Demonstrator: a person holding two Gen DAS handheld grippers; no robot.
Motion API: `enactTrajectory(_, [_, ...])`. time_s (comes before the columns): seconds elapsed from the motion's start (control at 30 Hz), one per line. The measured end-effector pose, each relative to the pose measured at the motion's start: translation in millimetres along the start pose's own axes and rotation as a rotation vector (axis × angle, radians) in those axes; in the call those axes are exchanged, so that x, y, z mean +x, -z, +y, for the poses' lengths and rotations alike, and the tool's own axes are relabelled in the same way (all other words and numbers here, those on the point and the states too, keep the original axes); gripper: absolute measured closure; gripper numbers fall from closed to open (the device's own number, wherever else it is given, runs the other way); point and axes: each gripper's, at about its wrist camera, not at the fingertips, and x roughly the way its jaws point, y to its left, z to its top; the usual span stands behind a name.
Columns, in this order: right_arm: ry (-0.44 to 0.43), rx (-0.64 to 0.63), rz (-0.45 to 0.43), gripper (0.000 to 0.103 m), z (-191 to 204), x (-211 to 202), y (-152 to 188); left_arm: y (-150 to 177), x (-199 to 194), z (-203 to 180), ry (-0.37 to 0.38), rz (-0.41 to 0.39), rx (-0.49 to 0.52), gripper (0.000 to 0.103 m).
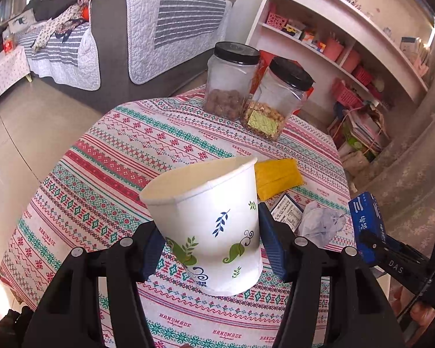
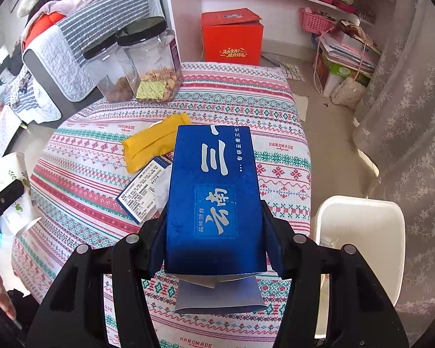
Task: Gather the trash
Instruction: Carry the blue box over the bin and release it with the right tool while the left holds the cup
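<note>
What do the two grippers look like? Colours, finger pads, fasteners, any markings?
Both match: left gripper and right gripper have matte black plastic linkage bodies, round silver pivot pins, and dark blue textured pads. Seen from the left camera, the right one carries white "DAS" lettering. No cables visible.

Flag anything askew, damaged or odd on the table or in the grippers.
The white leaf-print paper cup sits tilted between the left gripper fingers, rim squashed out of round. The blue cardboard box in the right gripper has its bottom flap hanging open. A crumpled white tissue lies on the tablecloth.
</note>
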Motion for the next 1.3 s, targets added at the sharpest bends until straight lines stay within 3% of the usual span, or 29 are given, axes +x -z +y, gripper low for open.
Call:
enactTrajectory(0.27, [-0.025,0.038,-0.154,0.049,-14.1,-42.2,3.3,4.6,-18.6,-15.8,0.019,-0.051,0.023,0.044])
enactTrajectory(0.63, [0.078,0.096,-0.373,0.049,-54.1,-91.8,11.3,7.0,-46.2,-67.2,0.069,-0.158,0.105,0.044])
enactTrajectory(1.0, [0.226,0.215,-0.458,0.049,-111.6,-118.4,34.2,21.5,-47.5,-124.9,0.153,-0.172,0.142,0.044])
enactTrajectory(1.3, [0.372,0.345,-0.419,0.048,-155.3,-121.1,56.2,36.9,-47.1,-177.1,0.21,-0.16,0.198,0.044])
